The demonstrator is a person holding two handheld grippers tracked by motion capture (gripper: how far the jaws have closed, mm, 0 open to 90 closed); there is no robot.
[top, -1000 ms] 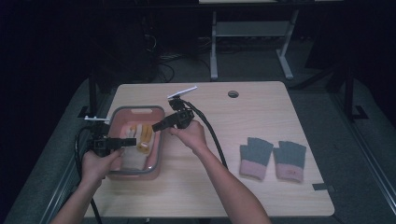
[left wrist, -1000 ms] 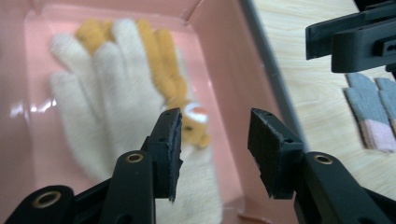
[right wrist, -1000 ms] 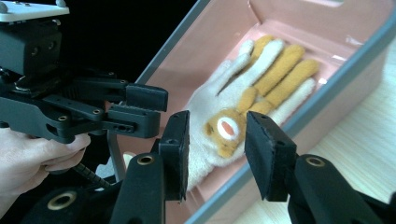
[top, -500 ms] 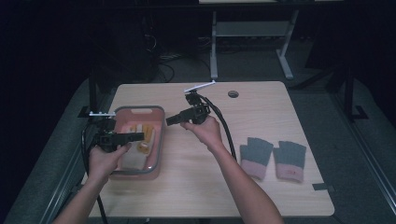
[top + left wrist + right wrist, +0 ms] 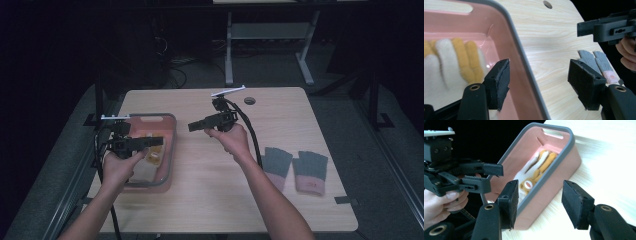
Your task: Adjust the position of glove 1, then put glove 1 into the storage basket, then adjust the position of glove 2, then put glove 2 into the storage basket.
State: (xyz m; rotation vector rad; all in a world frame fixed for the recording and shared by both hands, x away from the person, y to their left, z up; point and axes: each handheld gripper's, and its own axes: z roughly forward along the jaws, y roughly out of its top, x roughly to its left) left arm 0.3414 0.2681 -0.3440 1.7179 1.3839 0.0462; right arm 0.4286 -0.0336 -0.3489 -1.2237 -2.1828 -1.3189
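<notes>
At the left of the table, a pink plastic tub with a grey rim [image 5: 172, 145] is seen, and a white and yellow knitted glove [image 5: 451, 65] is lying inside it. The glove is judged to be soft, light and floppy (it will bend and droop when lifted). It is not likely to slip or break. It is best pinched at the cuff or across the thick middle, so that plenty of cloth is caught between the pads.

The left gripper [image 5: 157, 141] is held just above the tub, with its tips over the tub's right side. Its jaws have just been opening, and they are now wide apart with nothing between them. In the left gripper view, the glove lies below and to the left of the jaws, not touching them.

Further right, the right gripper [image 5: 192, 126] is held over the bare wooden table [image 5: 210, 200], near the tub but outside it. Its jaws have also just been opening and nothing is held.

At the far right, two grey gloves with pink cuffs [image 5: 295, 167] lie flat, well apart from both grippers.
</notes>
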